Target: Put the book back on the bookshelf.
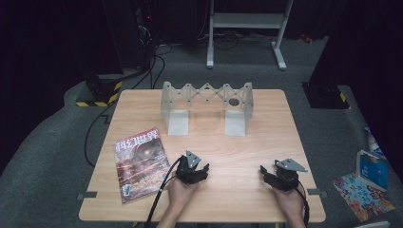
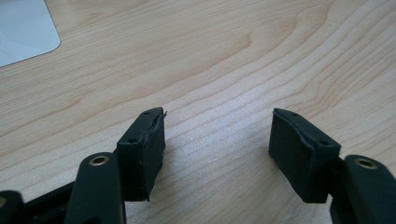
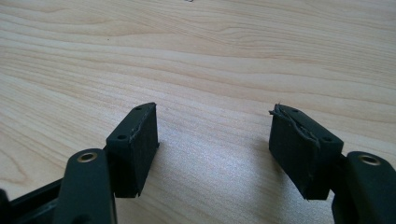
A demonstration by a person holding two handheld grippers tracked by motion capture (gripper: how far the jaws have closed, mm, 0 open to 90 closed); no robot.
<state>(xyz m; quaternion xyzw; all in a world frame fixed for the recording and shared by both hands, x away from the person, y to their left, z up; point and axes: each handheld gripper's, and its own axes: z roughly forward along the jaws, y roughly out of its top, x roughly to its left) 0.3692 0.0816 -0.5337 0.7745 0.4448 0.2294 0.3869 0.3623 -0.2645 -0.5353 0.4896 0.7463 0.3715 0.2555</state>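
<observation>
Taking the pale wooden table (image 1: pixel 237 142) as our landmark, we see a glossy magazine with a reddish cover (image 1: pixel 140 163) lying flat near its left front edge. Just right of the magazine, the black left gripper (image 1: pixel 203 169) rests low over bare wood, jaws apart with nothing between them. Behind it, at the table's far middle, stands a grey folding scissor-lattice rack (image 1: pixel 207 107), empty. At the front right, the black right gripper (image 1: pixel 263 171) is likewise spread wide and holds nothing. We judge the work not yet begun; next, the left gripper likely must swing leftward to the magazine's edge.
</observation>
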